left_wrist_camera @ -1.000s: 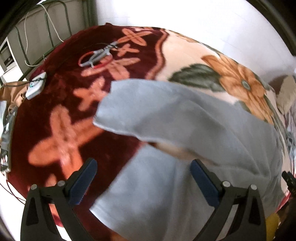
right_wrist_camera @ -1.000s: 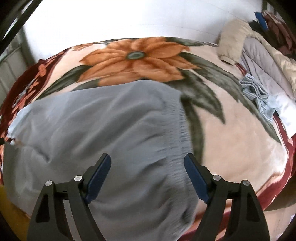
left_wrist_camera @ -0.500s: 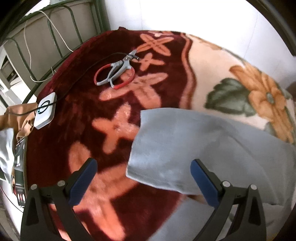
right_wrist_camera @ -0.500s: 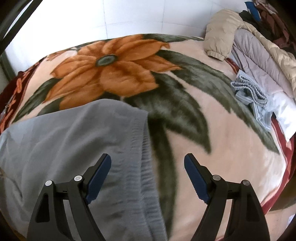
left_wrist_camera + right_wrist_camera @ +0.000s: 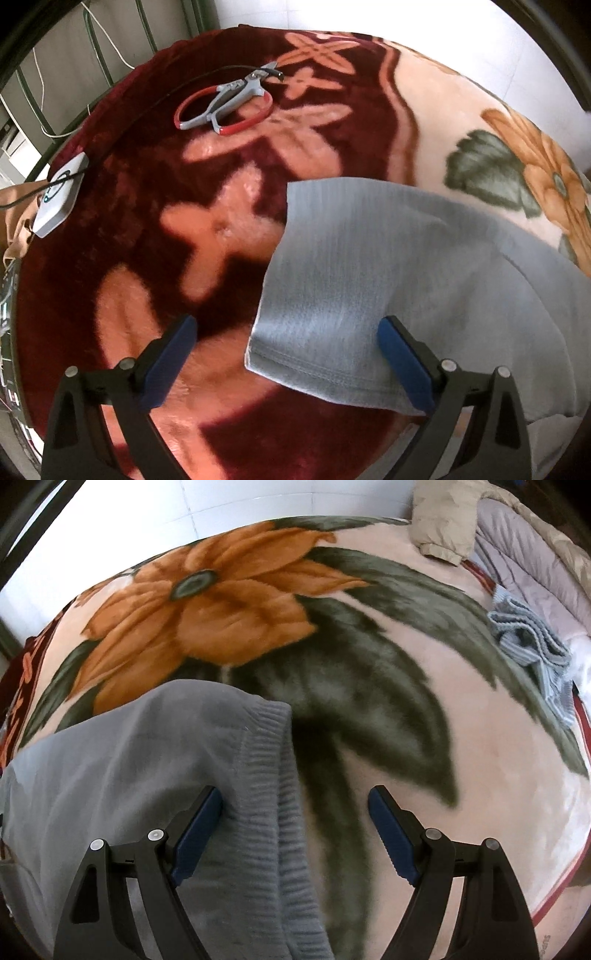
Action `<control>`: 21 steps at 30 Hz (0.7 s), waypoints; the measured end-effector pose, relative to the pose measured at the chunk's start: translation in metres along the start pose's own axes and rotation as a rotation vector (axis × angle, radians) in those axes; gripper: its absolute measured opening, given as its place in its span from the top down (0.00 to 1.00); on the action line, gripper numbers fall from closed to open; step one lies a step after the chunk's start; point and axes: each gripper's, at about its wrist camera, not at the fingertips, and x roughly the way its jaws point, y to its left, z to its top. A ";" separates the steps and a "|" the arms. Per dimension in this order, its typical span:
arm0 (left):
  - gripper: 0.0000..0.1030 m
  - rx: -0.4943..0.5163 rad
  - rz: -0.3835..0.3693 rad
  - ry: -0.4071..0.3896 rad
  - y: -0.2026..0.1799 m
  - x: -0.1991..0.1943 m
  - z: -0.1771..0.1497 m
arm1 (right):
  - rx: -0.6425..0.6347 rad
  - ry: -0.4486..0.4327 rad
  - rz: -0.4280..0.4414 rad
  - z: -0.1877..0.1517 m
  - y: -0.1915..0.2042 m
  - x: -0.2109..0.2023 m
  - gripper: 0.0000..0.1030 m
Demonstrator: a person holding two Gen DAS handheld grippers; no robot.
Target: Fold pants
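Note:
Grey pants (image 5: 388, 280) lie flat on a flowered blanket (image 5: 155, 229). In the left wrist view the stitched leg hem lies between my fingers. My left gripper (image 5: 284, 362) is open and holds nothing, just above the hem edge. In the right wrist view the pants (image 5: 122, 775) show their ribbed waistband (image 5: 273, 782), which runs down between my fingers. My right gripper (image 5: 295, 834) is open and empty over the waistband; its left finger rests over the cloth.
Red-handled pliers (image 5: 229, 103) and a white box with a cable (image 5: 59, 199) lie on the dark red part of the blanket. A beige jacket (image 5: 443, 528), lilac bedding (image 5: 524, 572) and a blue-grey knit (image 5: 532, 642) lie at the right. A metal frame (image 5: 48, 122) stands at the left.
Both grippers have drawn back outward along the pants, left toward the hem and right toward the waistband. Both stayed open. The raised leg cloth now lies flat.

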 end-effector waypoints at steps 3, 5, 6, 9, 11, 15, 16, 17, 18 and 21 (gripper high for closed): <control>0.02 -0.005 0.000 -0.010 -0.001 0.001 0.001 | -0.014 -0.006 0.014 0.005 0.006 0.002 0.44; 0.02 -0.008 0.005 -0.011 -0.002 0.001 0.002 | -0.026 -0.026 0.034 0.009 0.010 0.000 0.75; 0.02 -0.009 0.008 -0.013 -0.002 0.000 0.003 | -0.028 -0.031 0.031 0.012 0.012 -0.002 0.76; 0.03 -0.008 0.006 -0.024 -0.007 -0.002 0.003 | -0.074 -0.076 -0.036 0.019 0.017 -0.010 0.77; 0.03 0.003 0.006 -0.029 -0.011 -0.003 0.004 | -0.082 -0.117 -0.078 0.026 0.014 -0.016 0.77; 0.03 0.054 0.019 -0.048 -0.023 -0.003 0.006 | -0.028 -0.128 -0.126 0.046 -0.005 -0.009 0.77; 0.03 0.072 0.028 -0.055 -0.027 -0.002 0.006 | -0.034 -0.107 -0.114 0.049 -0.006 -0.002 0.77; 0.03 0.079 0.034 -0.059 -0.028 -0.001 0.006 | -0.054 -0.078 -0.111 0.051 -0.004 0.007 0.77; 0.03 0.087 0.042 -0.063 -0.030 0.001 0.007 | -0.087 -0.059 -0.129 0.050 0.000 0.016 0.77; 0.02 0.069 0.038 -0.060 -0.027 0.006 0.007 | -0.170 -0.074 -0.189 0.044 0.009 0.027 0.76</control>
